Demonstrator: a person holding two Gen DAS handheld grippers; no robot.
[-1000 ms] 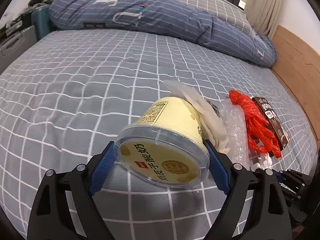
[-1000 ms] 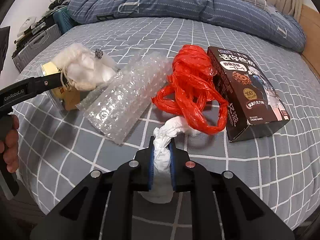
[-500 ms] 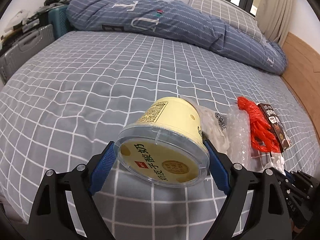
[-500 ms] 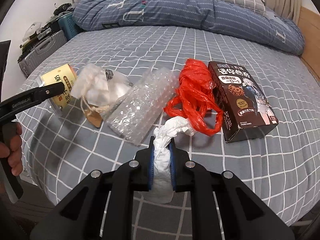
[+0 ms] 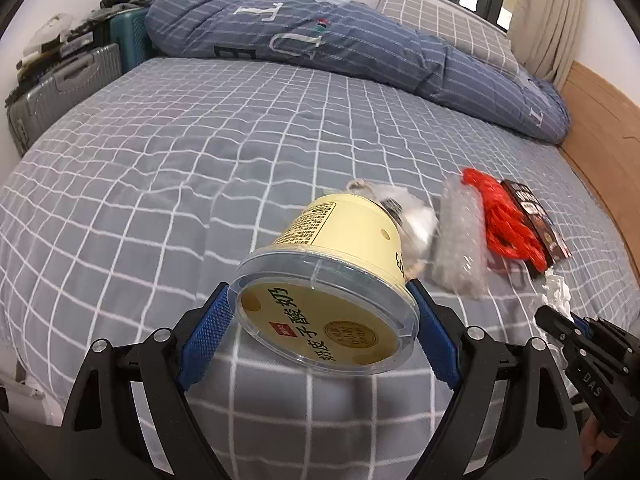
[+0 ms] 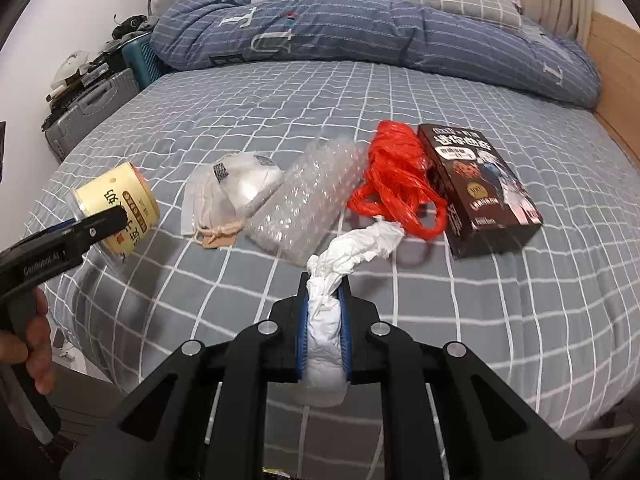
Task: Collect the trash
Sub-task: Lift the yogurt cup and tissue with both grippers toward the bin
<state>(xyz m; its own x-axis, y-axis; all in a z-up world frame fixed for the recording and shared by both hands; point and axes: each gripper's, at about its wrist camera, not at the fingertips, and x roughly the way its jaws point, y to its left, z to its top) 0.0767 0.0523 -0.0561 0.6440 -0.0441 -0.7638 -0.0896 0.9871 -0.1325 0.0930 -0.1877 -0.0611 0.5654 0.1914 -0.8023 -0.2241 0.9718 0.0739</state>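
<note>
My left gripper (image 5: 322, 304) is shut on a yellow yogurt cup (image 5: 336, 264) with a clear lid, held on its side above the bed's near edge; the cup (image 6: 118, 208) also shows at the left of the right wrist view. My right gripper (image 6: 325, 300) is shut on a crumpled white tissue (image 6: 352, 248), lifted off the sheet. On the grey checked bed (image 6: 520, 300) lie a white drawstring pouch (image 6: 236, 196), a bubble wrap piece (image 6: 308, 200), a red plastic bag (image 6: 396, 180) and a dark snack box (image 6: 484, 188).
A blue striped duvet (image 5: 320, 44) and a pillow (image 5: 448, 28) lie across the far side. Suitcases (image 6: 92, 108) stand beyond the bed's left edge. A wooden headboard (image 5: 600, 136) runs along the right. A hand (image 6: 36, 356) grips the left tool's handle.
Both grippers have pulled back toward the near edge and risen, carrying the cup and the tissue; the trash on the sheet looks smaller and farther away.
</note>
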